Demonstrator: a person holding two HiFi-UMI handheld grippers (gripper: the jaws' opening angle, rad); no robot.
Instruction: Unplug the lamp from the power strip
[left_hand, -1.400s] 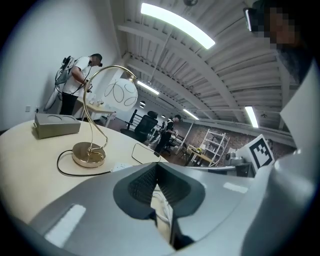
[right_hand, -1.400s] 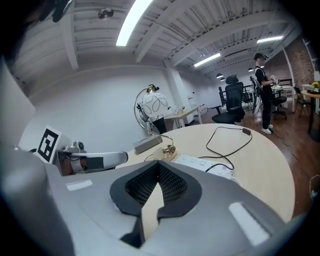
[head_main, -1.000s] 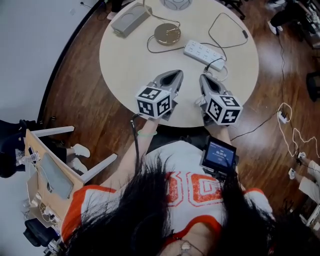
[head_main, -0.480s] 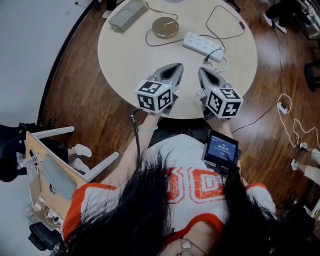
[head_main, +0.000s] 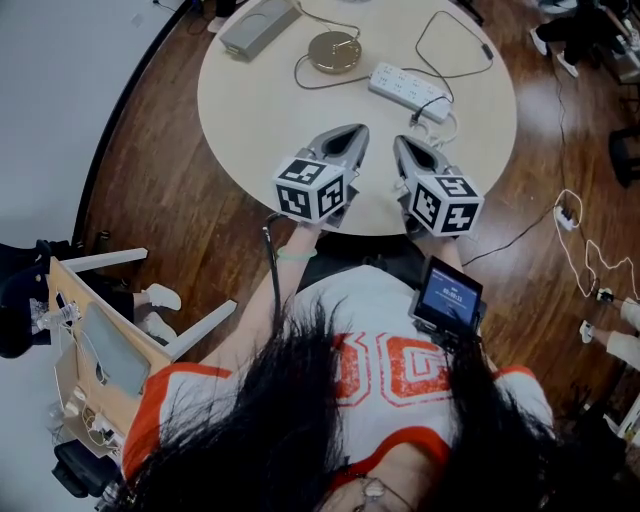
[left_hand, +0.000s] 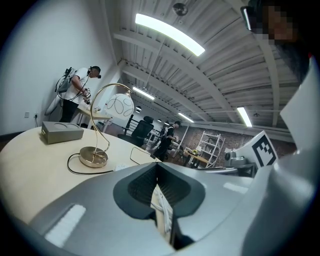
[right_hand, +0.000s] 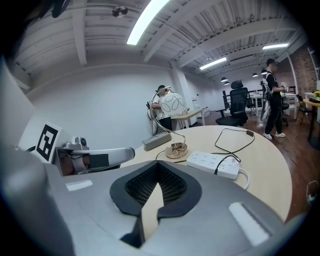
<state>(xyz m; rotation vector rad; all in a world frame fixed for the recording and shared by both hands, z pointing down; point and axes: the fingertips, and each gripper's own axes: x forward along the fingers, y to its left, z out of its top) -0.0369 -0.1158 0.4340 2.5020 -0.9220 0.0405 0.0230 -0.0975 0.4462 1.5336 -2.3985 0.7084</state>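
Note:
A white power strip (head_main: 409, 89) lies on the round table (head_main: 260, 110), with a black plug (head_main: 433, 104) in its right end. The lamp's gold base (head_main: 335, 51) stands just left of the strip, and its black cord loops beside it. In the right gripper view the power strip (right_hand: 213, 164) and the lamp base (right_hand: 176, 150) lie ahead of my shut right gripper (right_hand: 159, 166). My left gripper (left_hand: 157, 165) is shut and empty; the lamp's gold arc and white globe (left_hand: 120, 104) rise ahead of it on the left. Both the left gripper (head_main: 357, 132) and the right gripper (head_main: 399, 142) hover over the table's near edge, short of the strip.
A grey box (head_main: 258, 25) sits at the table's far left. A second black cable (head_main: 450, 45) loops across the far right of the table. Chairs, cables and people stand around on the wooden floor (head_main: 560, 150).
Both grippers keep nearly the same place over the table's near edge. The head view has shifted a little, so the table things sit slightly higher in it.

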